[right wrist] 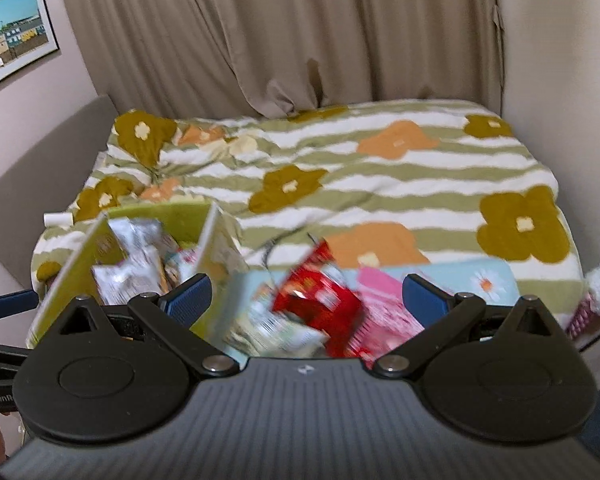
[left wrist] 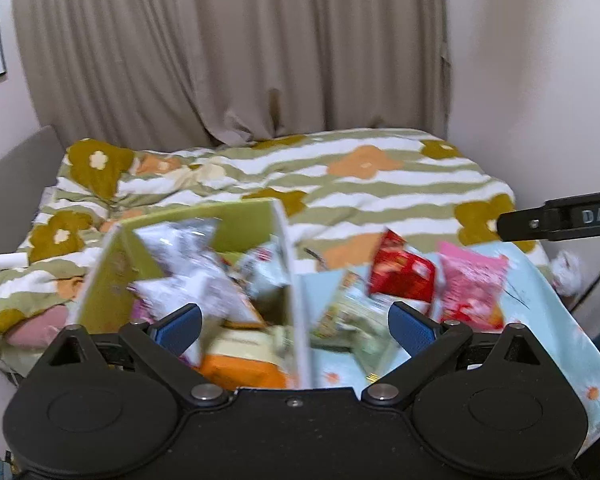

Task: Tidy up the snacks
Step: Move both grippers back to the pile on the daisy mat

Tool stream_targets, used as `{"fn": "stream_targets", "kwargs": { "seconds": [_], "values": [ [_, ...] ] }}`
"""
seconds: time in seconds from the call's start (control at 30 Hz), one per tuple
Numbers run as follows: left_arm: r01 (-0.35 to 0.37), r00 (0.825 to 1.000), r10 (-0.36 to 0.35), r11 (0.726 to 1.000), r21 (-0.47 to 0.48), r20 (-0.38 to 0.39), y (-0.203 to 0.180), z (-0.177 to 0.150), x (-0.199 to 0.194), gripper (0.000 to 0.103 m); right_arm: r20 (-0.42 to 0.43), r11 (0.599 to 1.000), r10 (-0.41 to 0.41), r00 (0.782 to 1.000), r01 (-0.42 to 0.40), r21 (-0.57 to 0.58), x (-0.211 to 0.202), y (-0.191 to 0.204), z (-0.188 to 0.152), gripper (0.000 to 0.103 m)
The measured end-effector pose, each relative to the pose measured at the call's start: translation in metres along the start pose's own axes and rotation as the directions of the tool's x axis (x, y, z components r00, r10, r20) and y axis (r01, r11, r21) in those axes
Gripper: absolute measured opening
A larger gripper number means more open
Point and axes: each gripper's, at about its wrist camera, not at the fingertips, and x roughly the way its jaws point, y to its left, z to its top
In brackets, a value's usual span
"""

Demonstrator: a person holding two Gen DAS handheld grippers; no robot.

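On the bed, at about 9 o'clock in the left wrist view, a small white roll lies on the flowered duvet. Next comes the green box, open at the top and already stuffed with snack packets — silvery bags uppermost, an orange packet at its near end. The left gripper hangs over the box's right wall with its blue pads spread wide, nothing between them.

Right of the box, at roughly 3 o'clock, loose snacks lie on a pale blue cloth: a blurred green-white packet, a red bag, then a pink bag, side by side and partly overlapping.

In the right wrist view the right gripper — jaws also wide and empty — hovers above the red bag and pink bag, with the green box at 10 o'clock. Beige curtains hang at 12 o'clock.
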Motion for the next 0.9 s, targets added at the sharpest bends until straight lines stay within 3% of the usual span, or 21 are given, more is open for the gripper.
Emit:
{"fn": "stream_targets", "kwargs": {
  "seconds": [0.3, 0.67, 0.9],
  "values": [
    [0.054, 0.995, -0.038, 0.984, 0.172, -0.095, -0.065, -0.039, 0.032, 0.094, -0.121, 0.999, -0.018, 0.992, 0.023, 0.045, 0.015, -0.048, -0.039, 0.103],
    [0.046, 0.980, 0.044, 0.897, 0.440, -0.193, -0.099, -0.088, 0.081, 0.092, -0.224, 0.990, -0.032, 0.974, 0.062, 0.128, 0.046, -0.059, -0.080, 0.103],
    [0.089, 0.963, 0.049, 0.871, 0.483, -0.264, -0.100, -0.096, 0.107, 0.083, -0.259, 0.974, -0.054, 0.964, 0.108, 0.197, 0.064, -0.060, -0.094, 0.103]
  ]
}}
